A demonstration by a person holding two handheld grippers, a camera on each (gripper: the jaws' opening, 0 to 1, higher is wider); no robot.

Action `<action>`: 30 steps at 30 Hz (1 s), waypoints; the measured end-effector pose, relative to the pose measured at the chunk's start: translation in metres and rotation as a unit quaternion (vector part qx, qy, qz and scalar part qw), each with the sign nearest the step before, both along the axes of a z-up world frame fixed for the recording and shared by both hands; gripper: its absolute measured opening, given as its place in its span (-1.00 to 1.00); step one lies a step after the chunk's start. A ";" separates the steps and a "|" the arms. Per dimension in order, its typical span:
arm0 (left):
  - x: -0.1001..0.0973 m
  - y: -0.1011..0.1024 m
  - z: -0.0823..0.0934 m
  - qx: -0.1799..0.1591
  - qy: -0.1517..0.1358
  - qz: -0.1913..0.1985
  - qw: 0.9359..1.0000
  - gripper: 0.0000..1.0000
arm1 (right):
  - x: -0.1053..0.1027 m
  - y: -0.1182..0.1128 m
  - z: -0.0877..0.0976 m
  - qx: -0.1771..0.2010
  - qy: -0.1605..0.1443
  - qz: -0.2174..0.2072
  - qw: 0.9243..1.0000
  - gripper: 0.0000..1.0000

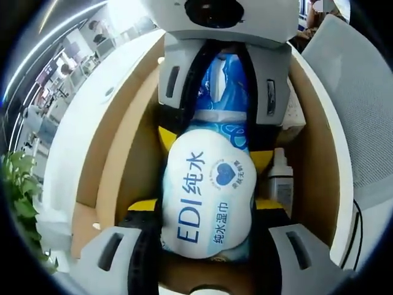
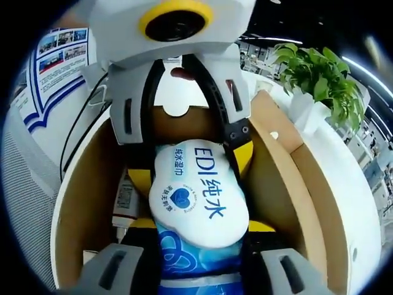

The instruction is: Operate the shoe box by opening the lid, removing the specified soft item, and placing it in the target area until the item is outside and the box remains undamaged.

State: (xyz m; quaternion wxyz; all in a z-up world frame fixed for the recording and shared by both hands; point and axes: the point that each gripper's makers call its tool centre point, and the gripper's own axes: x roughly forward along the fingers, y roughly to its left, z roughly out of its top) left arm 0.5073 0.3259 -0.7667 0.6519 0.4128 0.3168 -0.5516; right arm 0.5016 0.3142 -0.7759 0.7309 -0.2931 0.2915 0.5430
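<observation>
A white and blue pack of wet wipes (image 1: 209, 196) marked "EDI" lies lengthwise over the inside of the open shoe box (image 1: 116, 141), brown inside and white outside. My left gripper (image 1: 206, 224) is shut on its white end, with yellow-tipped jaws on both sides. The right gripper (image 1: 224, 92) faces it and grips the blue end. In the right gripper view the pack (image 2: 196, 196) runs from my right gripper (image 2: 198, 249) up to the left gripper (image 2: 190, 138), between the box's walls (image 2: 279, 166). Whether the pack touches the box floor I cannot tell.
A small white bottle (image 1: 280, 178) and a small white carton (image 1: 296, 117) lie in the box beside the pack. The box sits on a white table (image 2: 350, 203). A potted plant (image 2: 319, 74) and a grey chair (image 1: 362, 104) stand close by.
</observation>
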 end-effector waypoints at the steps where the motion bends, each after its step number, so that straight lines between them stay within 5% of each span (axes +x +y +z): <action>1: 0.000 0.000 0.000 0.001 0.000 0.000 1.000 0.12 | 0.000 0.000 0.001 -0.001 0.000 -0.002 1.000 -0.11; 30: -0.006 0.004 0.015 0.012 -0.006 -0.011 1.000 0.12 | -0.005 0.003 0.020 0.001 -0.010 -0.002 1.000 -0.13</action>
